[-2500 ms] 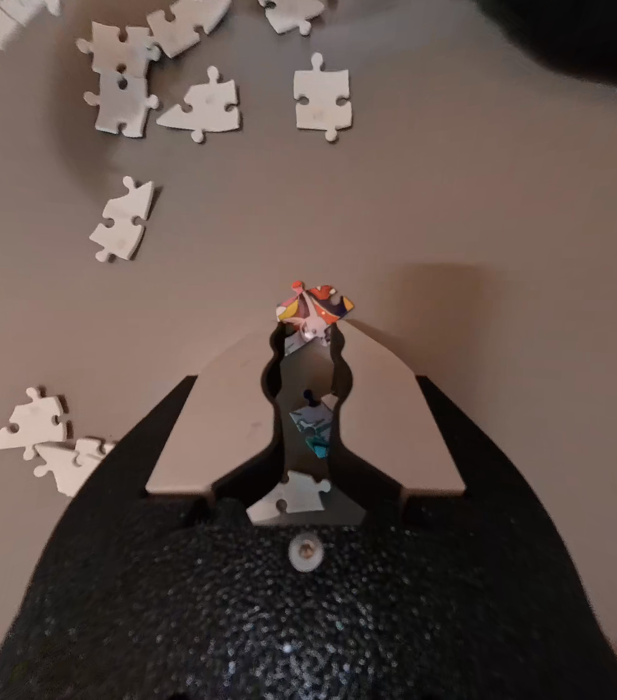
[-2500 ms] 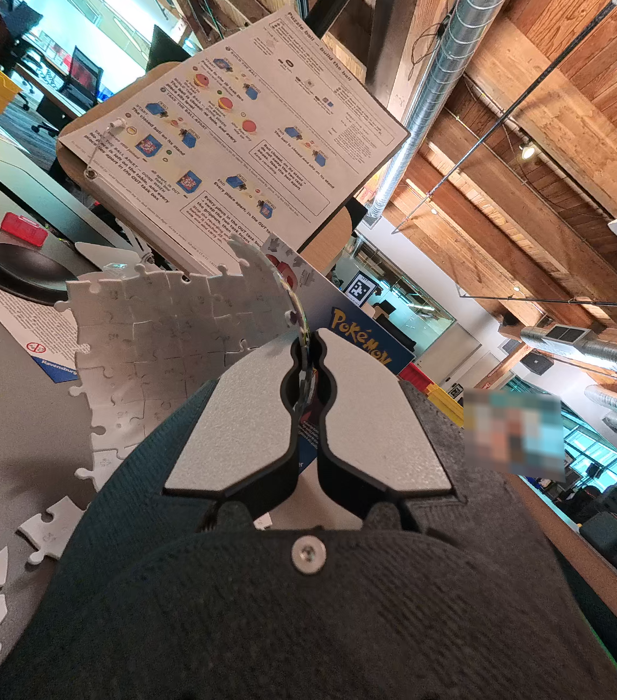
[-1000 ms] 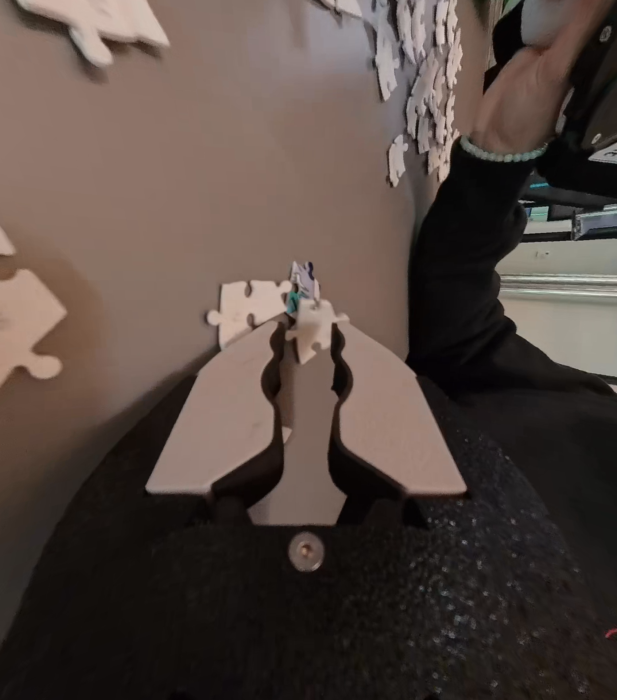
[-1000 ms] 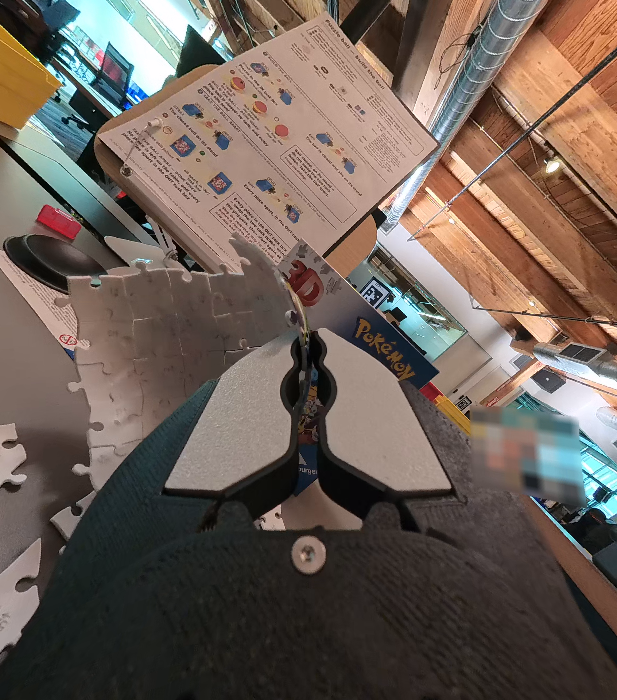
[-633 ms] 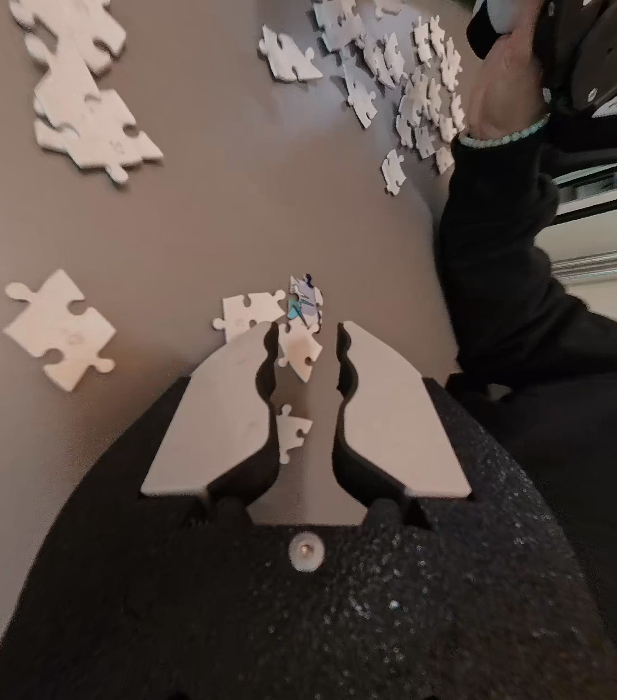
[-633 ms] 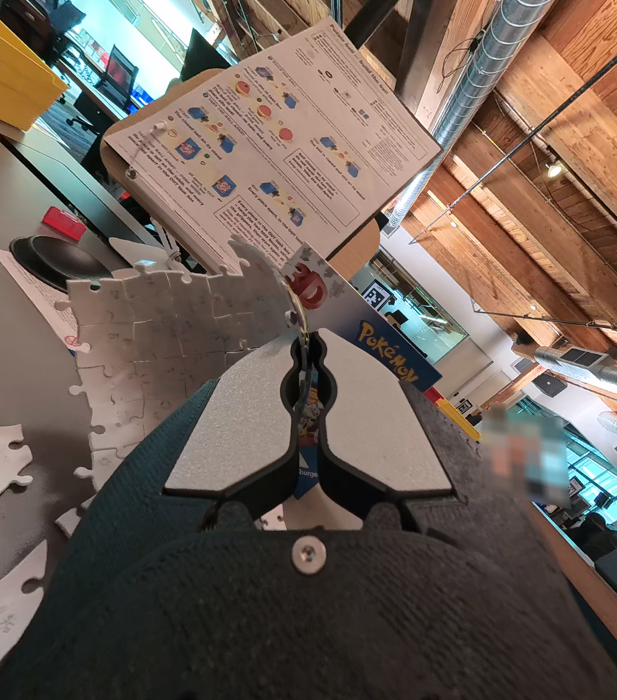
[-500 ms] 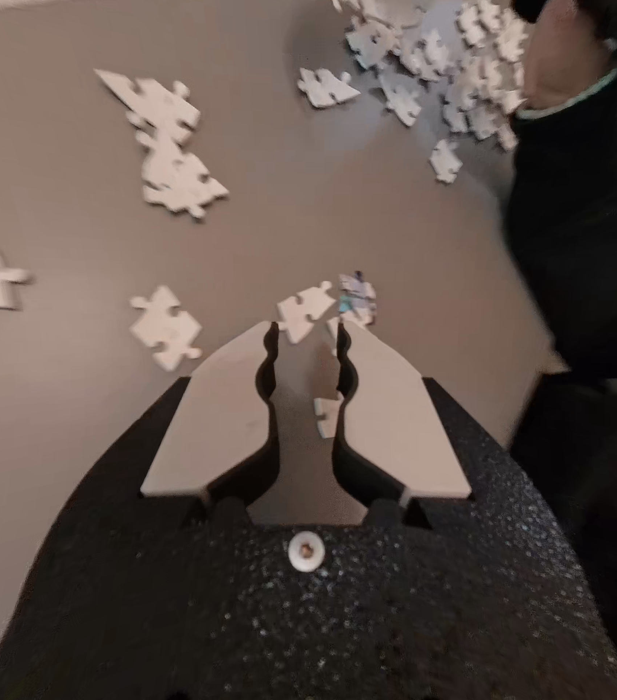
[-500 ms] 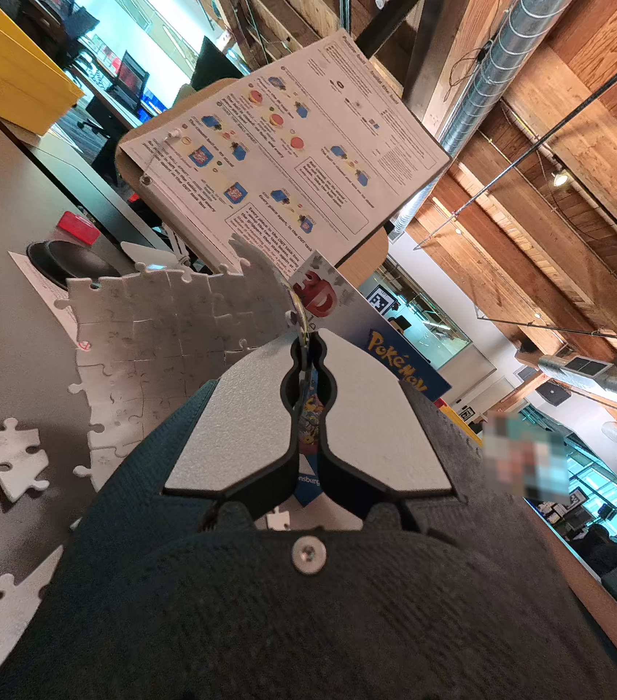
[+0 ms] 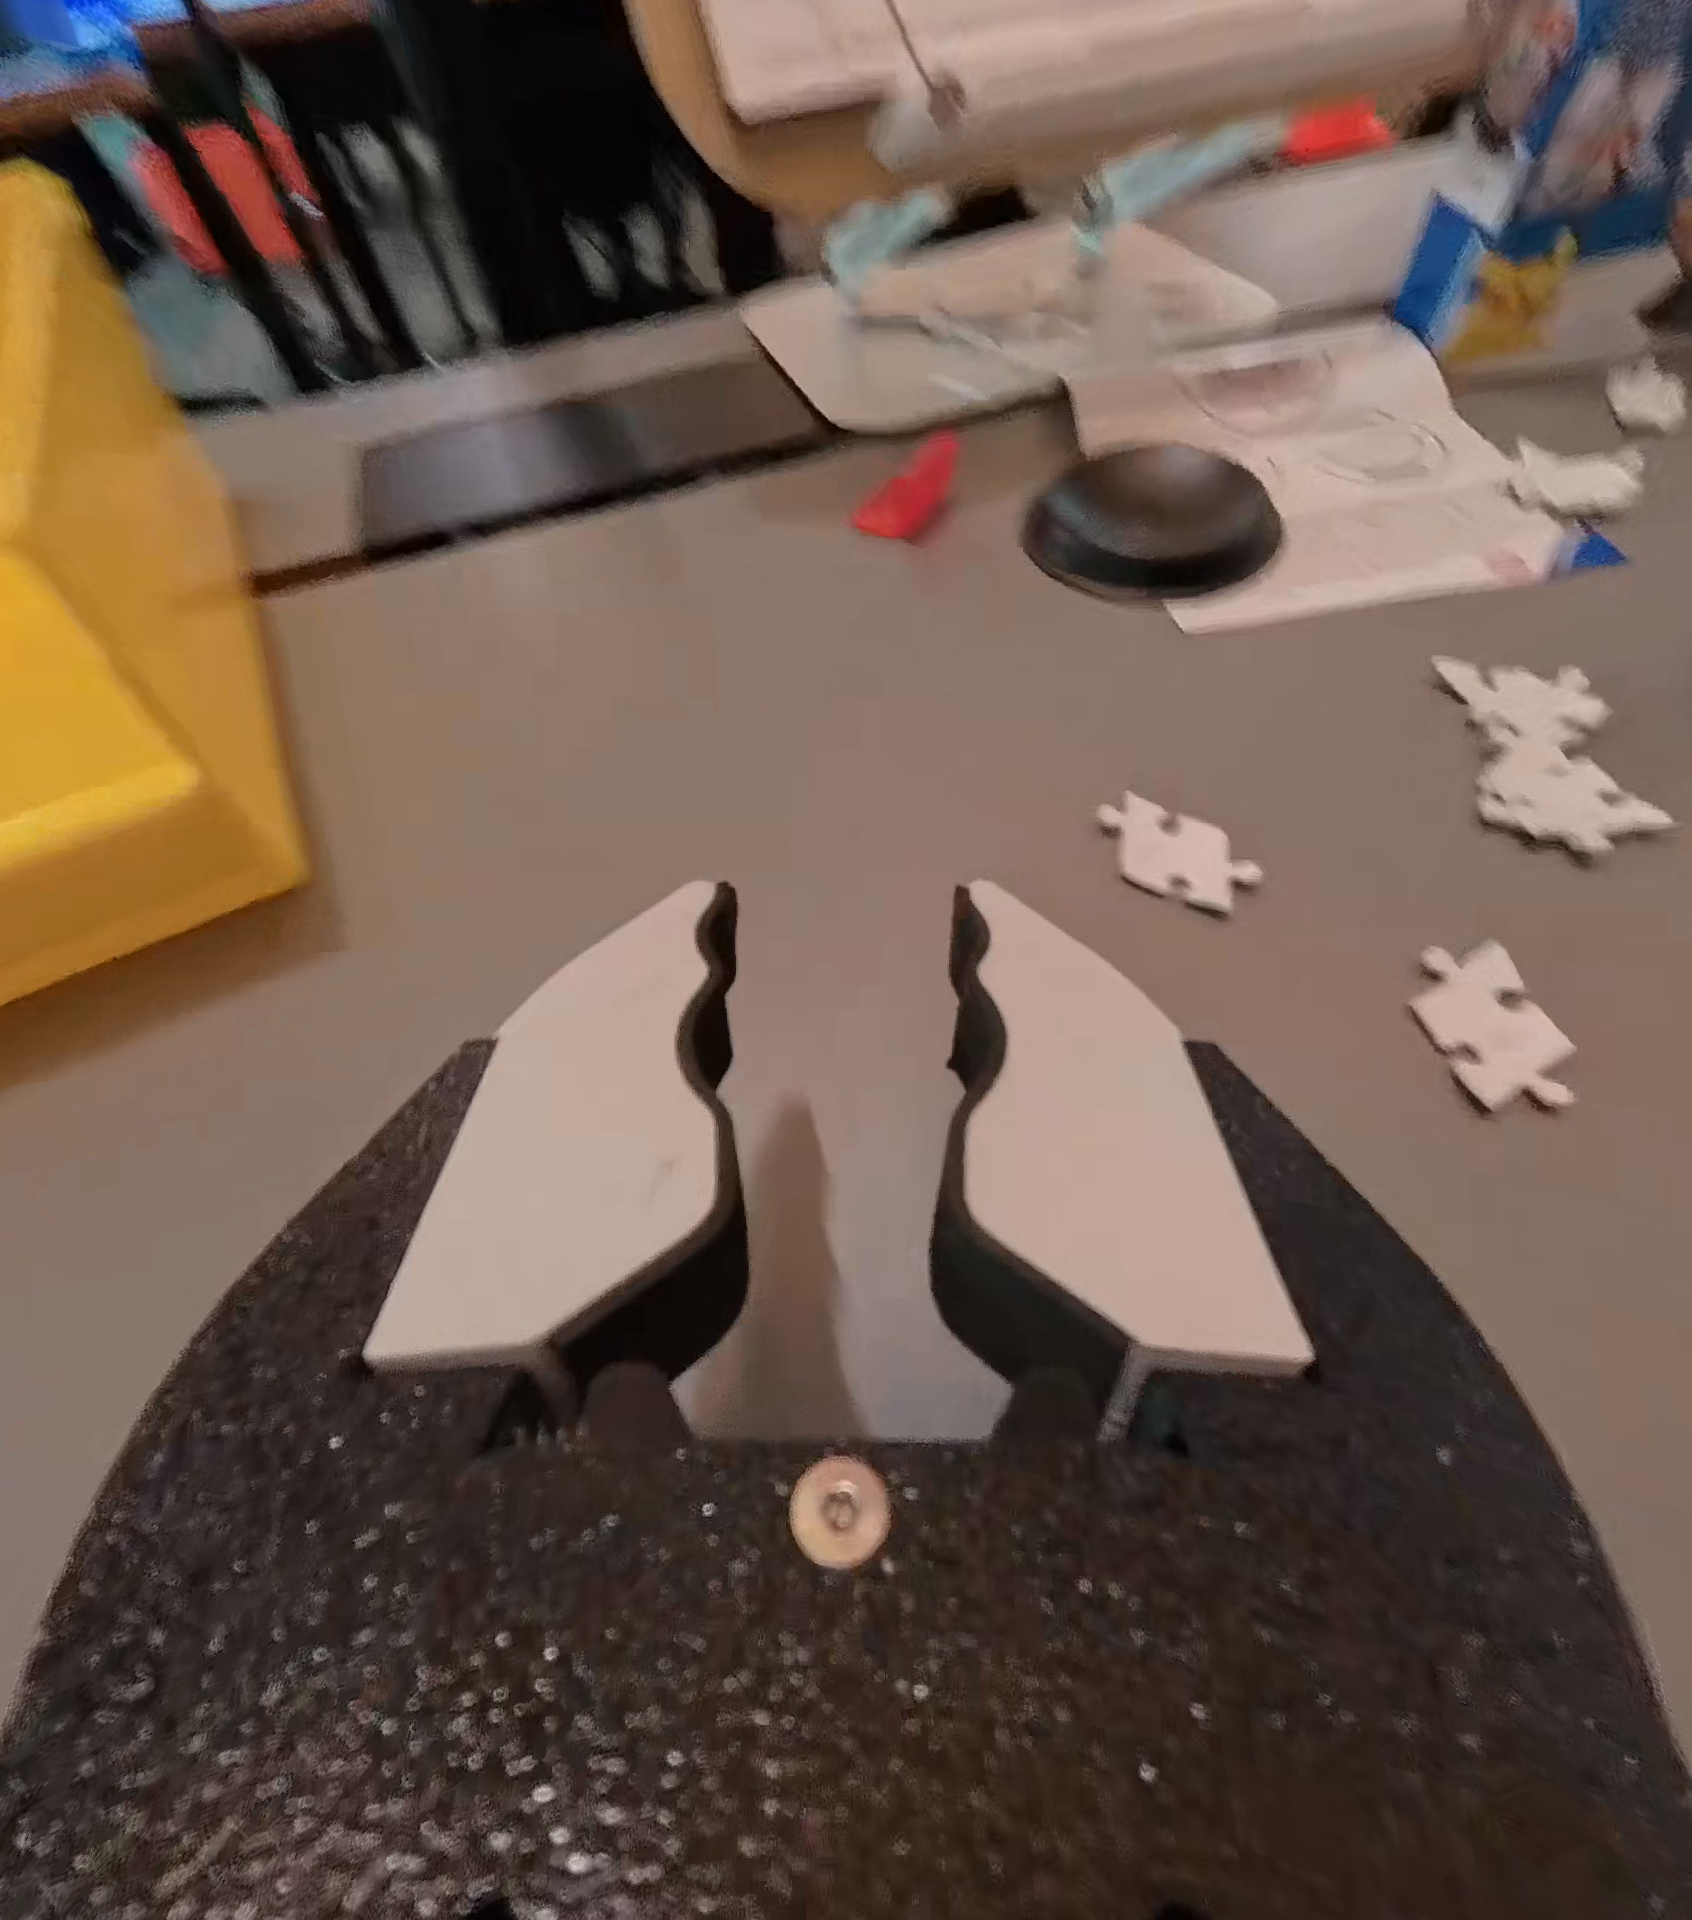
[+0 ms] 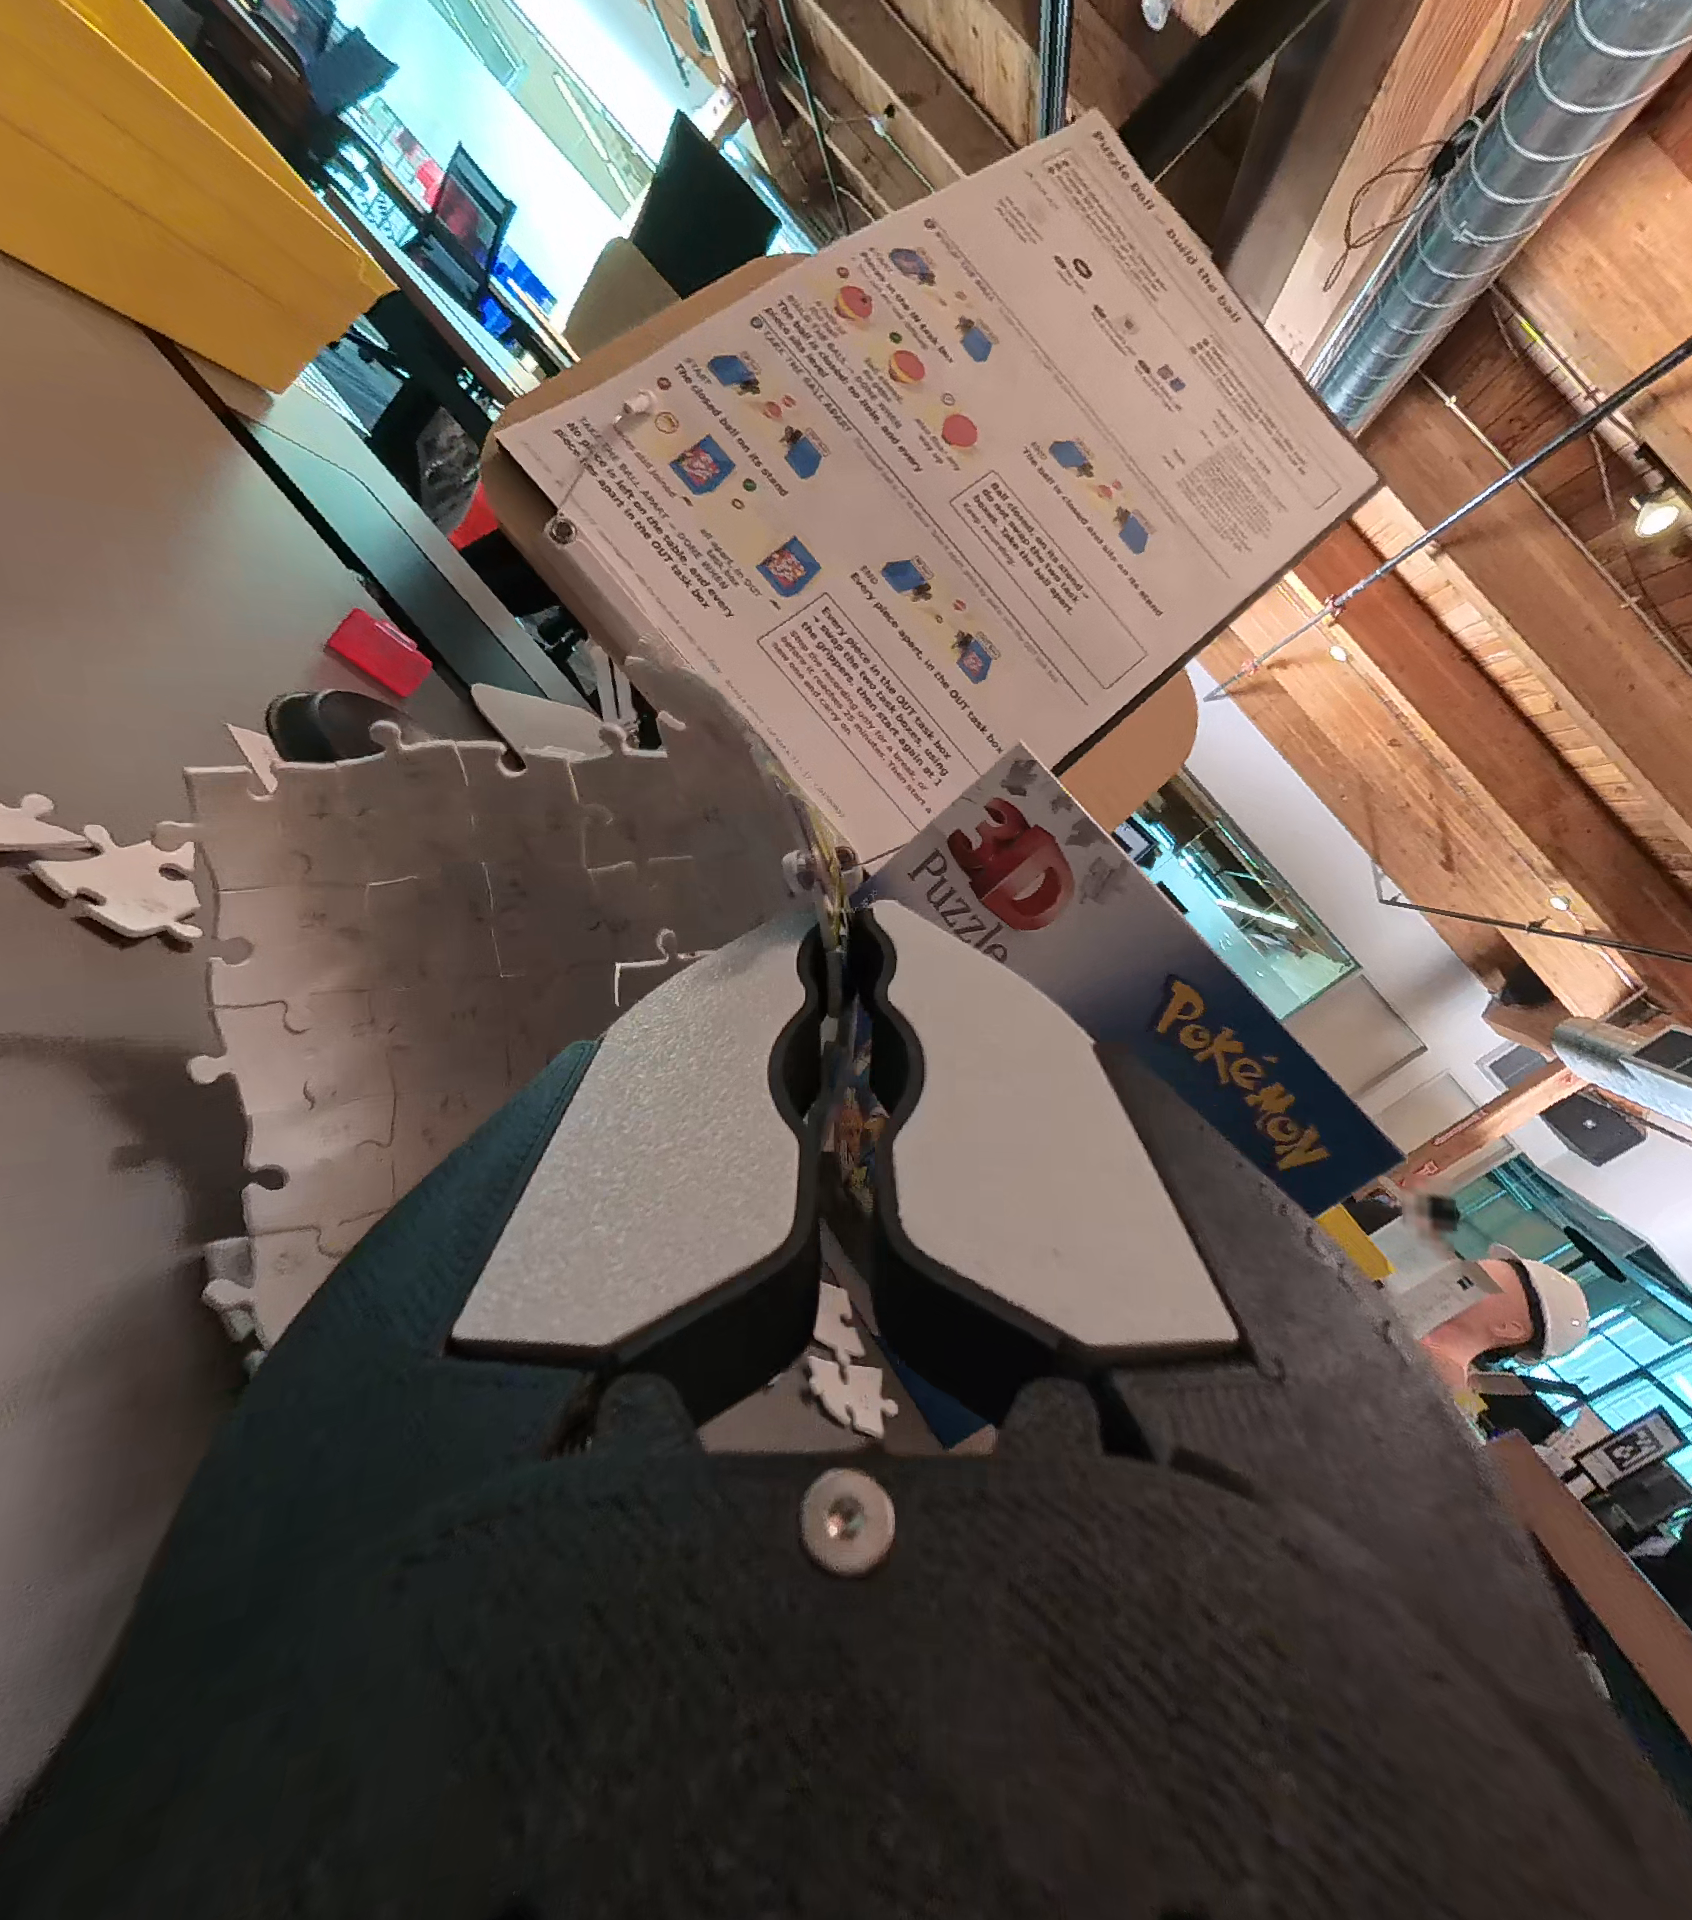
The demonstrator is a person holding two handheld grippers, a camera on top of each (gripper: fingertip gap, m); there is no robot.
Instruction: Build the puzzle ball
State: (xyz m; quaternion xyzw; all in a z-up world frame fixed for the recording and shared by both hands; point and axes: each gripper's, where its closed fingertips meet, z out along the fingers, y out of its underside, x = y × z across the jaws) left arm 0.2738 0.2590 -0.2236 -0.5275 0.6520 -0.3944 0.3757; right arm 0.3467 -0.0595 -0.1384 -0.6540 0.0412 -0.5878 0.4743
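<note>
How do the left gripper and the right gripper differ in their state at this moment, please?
The left gripper is open with nothing between its fingers; the right gripper is shut on the edge of the joined puzzle shell. The left gripper points across the bare grey table; the right gripper is tilted up toward the ceiling. Both have pale fingers with wavy black inner edges.

My right gripper (image 10: 844,940) is clamped at mid-frame on the edge of a curved shell of joined puzzle pieces (image 10: 426,935), its white backs spreading left. A printed instruction sheet (image 10: 925,468) stands above it, a blue puzzle box (image 10: 1185,1029) just right, and loose white pieces (image 10: 42,852) lie on the grey counter (image 10: 21,520) at left.
</note>
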